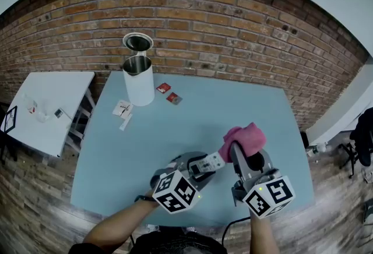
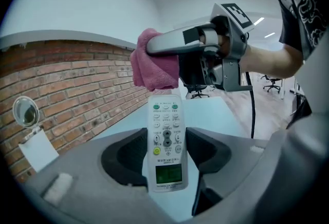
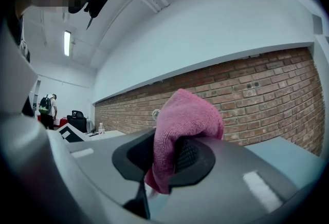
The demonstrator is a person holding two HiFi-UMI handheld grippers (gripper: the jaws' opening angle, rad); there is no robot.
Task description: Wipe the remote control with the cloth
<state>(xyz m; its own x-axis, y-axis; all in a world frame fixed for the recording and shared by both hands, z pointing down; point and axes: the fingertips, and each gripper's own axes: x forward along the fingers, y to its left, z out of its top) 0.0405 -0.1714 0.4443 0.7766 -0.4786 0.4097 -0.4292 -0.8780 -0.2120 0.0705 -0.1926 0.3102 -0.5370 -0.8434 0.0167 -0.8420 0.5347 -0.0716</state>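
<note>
My left gripper (image 2: pixel 165 152) is shut on a white remote control (image 2: pixel 165 141), buttons facing its camera, small green screen near the bottom. In the head view the remote control (image 1: pixel 208 162) sticks out to the right of the left gripper (image 1: pixel 201 167) above the blue table (image 1: pixel 227 110). My right gripper (image 3: pixel 163 159) is shut on a pink cloth (image 3: pixel 185 120) that bunches over its jaws. The cloth (image 1: pixel 243 137) sits at the tip of the right gripper (image 1: pixel 240 151), and in the left gripper view the cloth (image 2: pixel 153 66) touches the remote's far end.
A tall white can (image 1: pixel 139 80) with its lid (image 1: pixel 138 42) open stands at the table's back left. Two small red packets (image 1: pixel 169 93) and white paper scraps (image 1: pixel 123 110) lie near it. A white side table (image 1: pixel 46 104) stands to the left, a brick wall (image 1: pixel 233 20) behind.
</note>
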